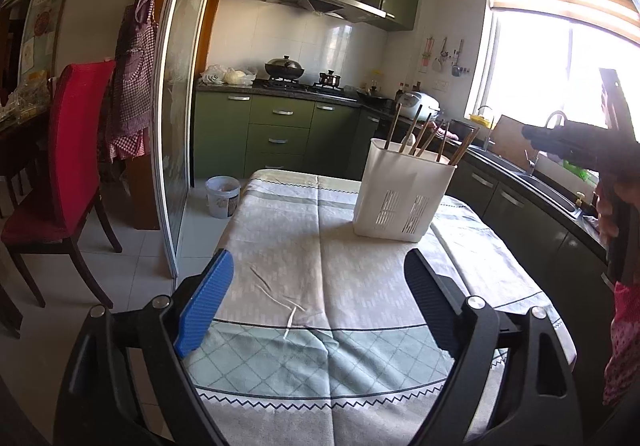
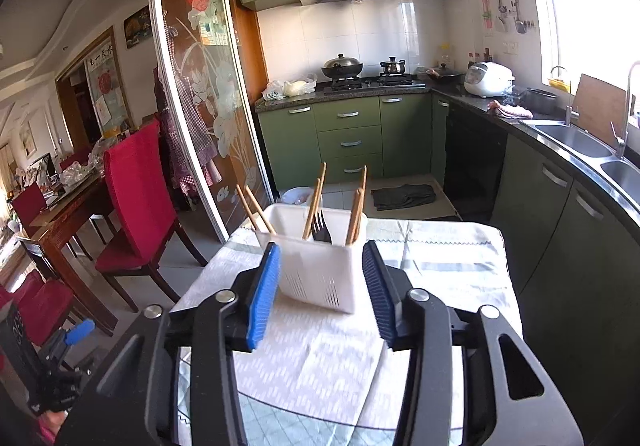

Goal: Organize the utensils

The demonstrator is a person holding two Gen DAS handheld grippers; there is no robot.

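A white slotted utensil holder [image 1: 404, 192] stands on the cloth-covered table [image 1: 304, 246]. It holds several wooden chopsticks [image 1: 424, 134] and a pale spoon. In the right wrist view the holder [image 2: 320, 266] shows chopsticks [image 2: 314, 206] and a dark fork [image 2: 321, 228]. My left gripper [image 1: 318, 302] is open and empty, low over the near part of the table, short of the holder. My right gripper [image 2: 320, 294] is open and empty, above and just in front of the holder. The right gripper's body also shows at the right edge of the left wrist view [image 1: 580, 142].
A red chair [image 1: 68, 166] stands left of the table beside a glass sliding door [image 1: 176, 118]. A small bucket [image 1: 222, 196] sits on the floor beyond the table. Green cabinets, a stove with pots [image 2: 342, 68] and a sink [image 2: 576, 138] line the back and right.
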